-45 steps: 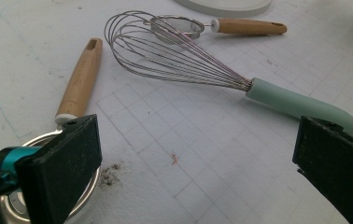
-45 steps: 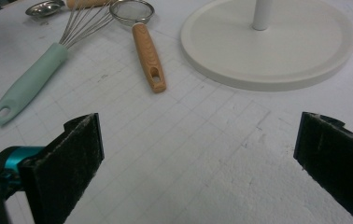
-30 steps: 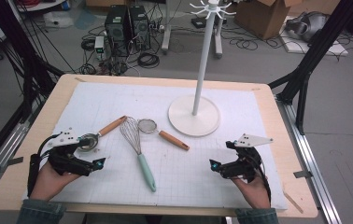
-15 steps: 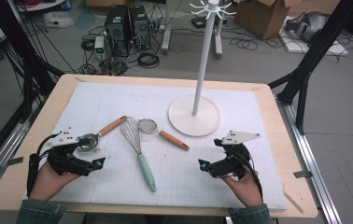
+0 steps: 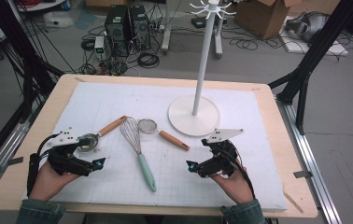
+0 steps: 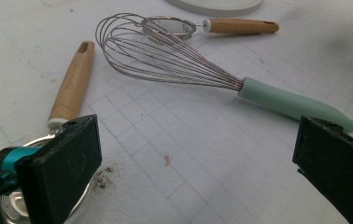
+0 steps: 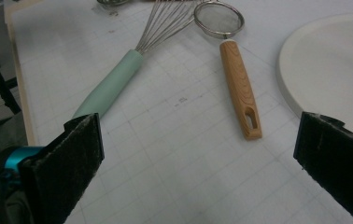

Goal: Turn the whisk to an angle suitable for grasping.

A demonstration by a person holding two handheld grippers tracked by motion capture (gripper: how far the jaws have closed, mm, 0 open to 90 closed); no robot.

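Both claws wide, holding nothing. Right claw (image 5: 189, 166) faces the strainer (image 7: 233, 51), lying on the table (image 5: 258, 186) between whisk (image 6: 198, 70) and stand base (image 5: 194, 116). I'd square the jaws across its wooden handle mid-length, low, clear of the whisk wires. Left claw (image 5: 101, 163) idle.
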